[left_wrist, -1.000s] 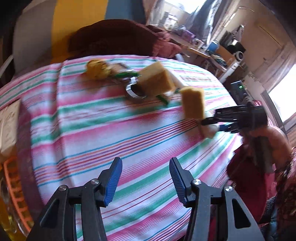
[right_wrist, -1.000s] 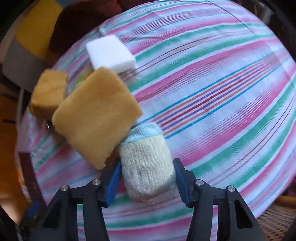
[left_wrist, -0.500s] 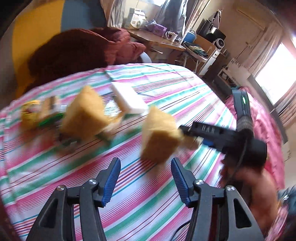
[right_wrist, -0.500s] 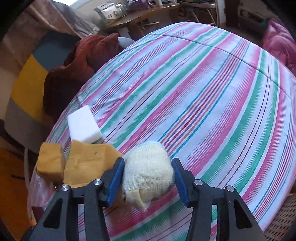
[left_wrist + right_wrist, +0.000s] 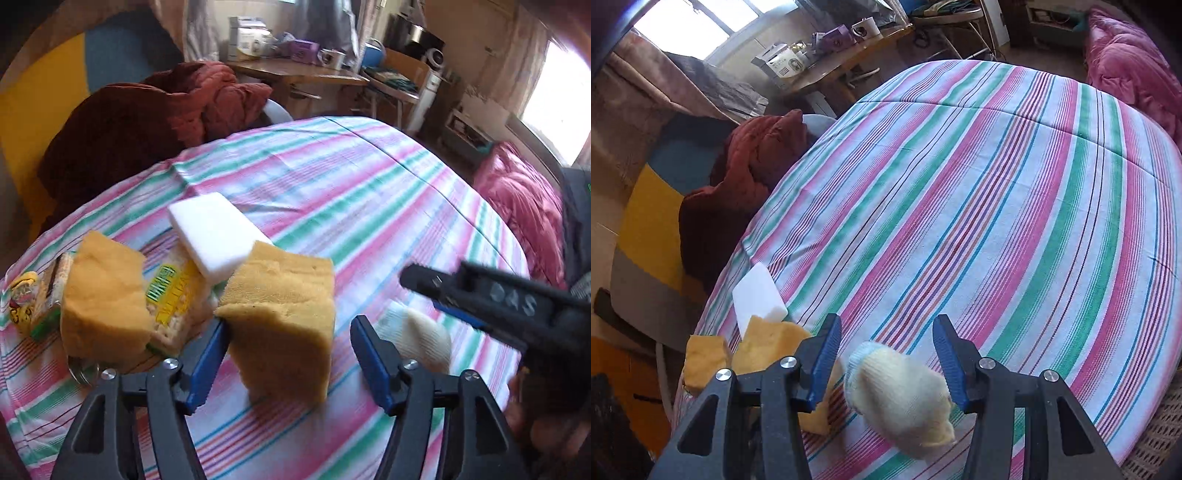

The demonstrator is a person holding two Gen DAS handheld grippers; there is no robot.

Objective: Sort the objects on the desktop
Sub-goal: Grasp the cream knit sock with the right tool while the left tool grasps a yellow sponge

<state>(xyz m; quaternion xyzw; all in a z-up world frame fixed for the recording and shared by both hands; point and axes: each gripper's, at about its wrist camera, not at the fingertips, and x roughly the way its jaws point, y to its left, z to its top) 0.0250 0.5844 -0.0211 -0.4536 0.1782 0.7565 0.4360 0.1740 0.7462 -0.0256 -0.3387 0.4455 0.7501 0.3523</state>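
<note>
- Snack packets point(image 5: 173, 295): yellow-and-green wrappers at your far left on the striped bench cloth point(image 5: 369, 206), partly hidden behind a sponge.
- Left yellow sponge point(image 5: 103, 299): stands upright in front of the packets, with a metal ring point(image 5: 83, 369) showing at its foot.
- White foam block point(image 5: 216, 232): leans on the packets, its near corner touching the top of the second sponge.
- Second yellow sponge point(image 5: 284, 317): upright on the cloth, between the fingers of your left gripper point(image 5: 290, 358); those fingers are spread wide, the left one just beside the sponge, the right one apart from it.
- Rolled cream sock point(image 5: 901, 391): lies on the cloth between the fingers of your right gripper point(image 5: 886, 365); the fingers are parted wider than the sock and grip nothing, with a gap showing on its left side.
- Pink quilt point(image 5: 1134, 62): beyond the far right edge of the bench.
</note>
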